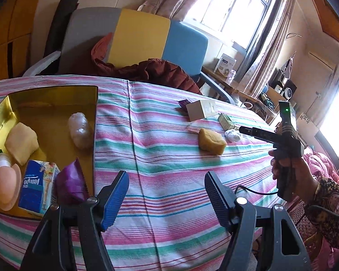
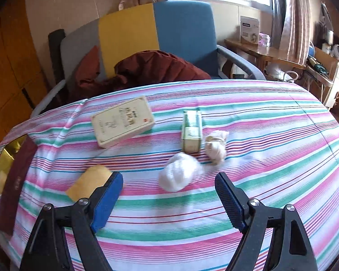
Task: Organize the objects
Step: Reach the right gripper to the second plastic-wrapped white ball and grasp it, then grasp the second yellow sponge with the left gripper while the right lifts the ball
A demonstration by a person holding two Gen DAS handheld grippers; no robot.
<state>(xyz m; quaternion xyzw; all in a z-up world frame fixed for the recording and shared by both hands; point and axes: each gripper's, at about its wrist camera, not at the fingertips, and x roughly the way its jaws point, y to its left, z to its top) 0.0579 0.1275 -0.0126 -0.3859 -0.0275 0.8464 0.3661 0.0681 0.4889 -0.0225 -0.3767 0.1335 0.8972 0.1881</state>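
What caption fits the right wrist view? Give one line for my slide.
Open right tongs hover over a striped tablecloth, facing a white wad, yellow sponge, green box and cream box.

Your left gripper has 2 black plastic arms, each tipped with a blue ribbed pad, and round silver screws at the pivots. Your right gripper is built the same: black arms, blue ribbed pads, silver screws. From the left wrist view, the right tool's black body carries a small green light, and a thin black cable trails below it. Your right hand shows bare skin beneath a dark, floral-patterned sleeve.
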